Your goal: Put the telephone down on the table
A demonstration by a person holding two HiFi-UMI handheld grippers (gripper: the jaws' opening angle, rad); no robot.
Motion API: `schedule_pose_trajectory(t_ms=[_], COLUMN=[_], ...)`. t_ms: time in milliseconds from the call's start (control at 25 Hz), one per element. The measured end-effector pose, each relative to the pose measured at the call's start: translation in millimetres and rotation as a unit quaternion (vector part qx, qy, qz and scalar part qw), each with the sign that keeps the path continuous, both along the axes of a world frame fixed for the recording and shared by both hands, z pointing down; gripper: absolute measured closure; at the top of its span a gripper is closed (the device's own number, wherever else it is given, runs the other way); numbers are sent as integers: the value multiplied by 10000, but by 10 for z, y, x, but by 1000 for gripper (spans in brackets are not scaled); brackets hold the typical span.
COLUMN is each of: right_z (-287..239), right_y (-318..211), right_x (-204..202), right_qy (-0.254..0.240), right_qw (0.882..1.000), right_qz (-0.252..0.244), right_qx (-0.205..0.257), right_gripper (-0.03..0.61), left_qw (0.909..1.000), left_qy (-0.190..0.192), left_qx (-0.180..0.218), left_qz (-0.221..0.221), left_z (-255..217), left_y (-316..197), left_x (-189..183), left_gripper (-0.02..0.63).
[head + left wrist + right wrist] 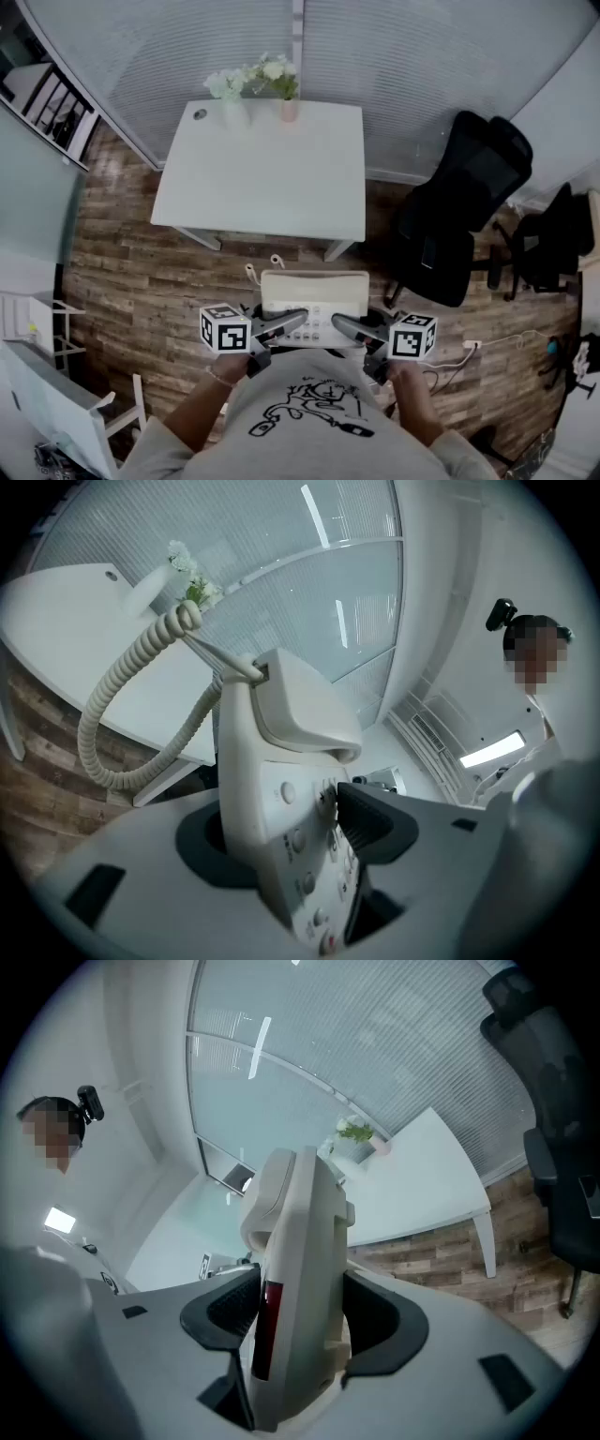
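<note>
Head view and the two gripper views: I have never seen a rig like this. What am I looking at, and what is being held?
There is no robot here. A person holds a two-jaw tool in each hand: the left gripper and the right gripper. The white cubes with black squares are part of them.

The head view comes from a camera on the person's head, looking steeply down. The other two views come from a camera riding on each gripper, looking along its jaws.

Both grippers are clamped on a beige telephone, one at each end, holding it above the wooden floor. Its coiled cord loops from it.

Ahead stands a white table with two small pots of flowers at its far edge. The telephone is not on it yet. A black chair stands to the right.
</note>
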State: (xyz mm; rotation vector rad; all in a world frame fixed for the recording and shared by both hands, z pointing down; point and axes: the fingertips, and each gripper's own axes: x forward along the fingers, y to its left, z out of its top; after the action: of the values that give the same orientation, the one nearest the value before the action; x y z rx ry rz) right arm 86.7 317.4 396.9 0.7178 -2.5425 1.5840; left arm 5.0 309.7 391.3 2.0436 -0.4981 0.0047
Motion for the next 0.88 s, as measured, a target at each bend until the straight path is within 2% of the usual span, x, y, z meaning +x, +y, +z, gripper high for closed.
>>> schedule_pose_trajectory(t_ms=[880], right_z=[-77], right_y=[-45], right_x=[58], right_qy=[41], right_qw=[9998], right_qz=[-103], right_qx=[184], right_gripper=[291], left_qw=[10000], left_qy=[-20], left_qx=[71], left_qz=[-7], left_z=[-68], left_y=[-41], left_x=[68], left_gripper=[359])
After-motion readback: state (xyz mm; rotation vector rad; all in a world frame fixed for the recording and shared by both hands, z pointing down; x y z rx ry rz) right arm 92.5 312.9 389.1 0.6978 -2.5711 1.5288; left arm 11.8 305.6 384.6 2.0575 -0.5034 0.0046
